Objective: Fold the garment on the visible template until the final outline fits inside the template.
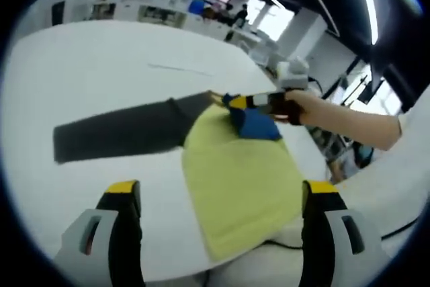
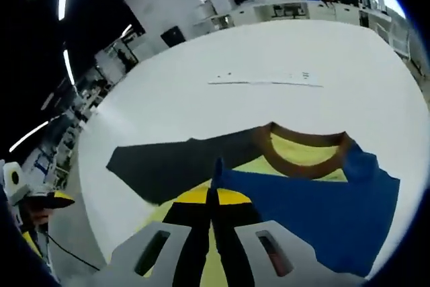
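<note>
**A:** What is the right gripper (image 2: pixel 213 213) doing with its jaws pressed together like that?

**B:** It is clenched on the blue sleeve (image 2: pixel 316 210) of the yellow, soft cotton T-shirt with a brown collar (image 2: pixel 306 152). The edge of the blue cloth runs straight up out of the closed tips, so I judge it is pinching the sleeve to carry it across the body of the shirt, a fold inward to narrow the outline.

**A:** And the other one?

**B:** The left gripper (image 1: pixel 222 199) is released, its two yellow-tipped jaws standing well apart with nothing between them. It hovers above the near hem of the T-shirt (image 1: pixel 242 179), probably waiting its turn while the other hand works. Beyond its jaws you can see the right gripper (image 1: pixel 252 102) reaching in from the right, held in a person's hand (image 1: pixel 302 105), with the blue sleeve (image 1: pixel 255 124) bunched just under its tips.

**A:** Where does the garment lie?

**B:** Flat on the white round table (image 1: pixel 101 65), directly ahead of the left gripper's jaws and right under the right gripper's. A dark grey sleeve (image 1: pixel 121 132) stretches out to the left of the left gripper, still fully spread.

**A:** So the fold is far from done?

**B:** I would say so: the yellow body lies smooth and open, one sleeve is lifted, the grey one untouched. A thin pale line (image 2: pixel 265 83) on the table beyond the collar may be a template marking; I cannot tell.
</note>
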Motion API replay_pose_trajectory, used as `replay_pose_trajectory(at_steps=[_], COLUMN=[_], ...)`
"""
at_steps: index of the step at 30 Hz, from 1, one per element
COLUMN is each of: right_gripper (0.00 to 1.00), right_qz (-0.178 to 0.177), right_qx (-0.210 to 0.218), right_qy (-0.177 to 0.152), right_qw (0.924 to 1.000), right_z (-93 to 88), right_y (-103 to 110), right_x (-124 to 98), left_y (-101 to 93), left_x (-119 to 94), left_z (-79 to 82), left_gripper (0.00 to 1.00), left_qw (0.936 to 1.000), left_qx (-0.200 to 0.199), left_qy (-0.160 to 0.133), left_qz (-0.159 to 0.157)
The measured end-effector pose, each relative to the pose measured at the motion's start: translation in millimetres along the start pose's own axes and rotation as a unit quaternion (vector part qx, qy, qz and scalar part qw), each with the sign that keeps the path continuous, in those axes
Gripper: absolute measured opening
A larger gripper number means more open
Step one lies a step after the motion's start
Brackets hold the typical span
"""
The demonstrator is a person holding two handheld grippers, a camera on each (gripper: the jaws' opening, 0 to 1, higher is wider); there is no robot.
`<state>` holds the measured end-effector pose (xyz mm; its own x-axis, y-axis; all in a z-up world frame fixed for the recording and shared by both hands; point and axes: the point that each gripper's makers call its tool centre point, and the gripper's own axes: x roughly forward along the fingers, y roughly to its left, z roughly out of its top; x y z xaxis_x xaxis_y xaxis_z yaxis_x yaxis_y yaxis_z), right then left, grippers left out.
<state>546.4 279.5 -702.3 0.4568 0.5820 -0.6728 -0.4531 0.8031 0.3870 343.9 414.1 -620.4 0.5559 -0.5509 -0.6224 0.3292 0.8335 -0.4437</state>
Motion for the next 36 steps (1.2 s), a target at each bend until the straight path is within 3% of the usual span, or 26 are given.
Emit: replay_pose_trajectory(at_steps=[11, 36], right_gripper=[0.03, 0.02], right_qz=[-0.006, -0.014], right_qx=[-0.018, -0.001], right_qy=[0.018, 0.037], right_qw=[0.9996, 0.9992], right_z=[-8.2, -19.2], right_y=[5.3, 10.0], right_x=[15.1, 44.0], left_y=[-3.1, -1.3], left_x=[-2.9, -5.3], left_z=[-8.5, -16.1], left_gripper=[0.96, 0.96], left_qw=[1.0, 0.9999], left_qx=[-0.008, -0.004], left_qy=[0.0, 0.012], left_qz=[0.001, 0.0])
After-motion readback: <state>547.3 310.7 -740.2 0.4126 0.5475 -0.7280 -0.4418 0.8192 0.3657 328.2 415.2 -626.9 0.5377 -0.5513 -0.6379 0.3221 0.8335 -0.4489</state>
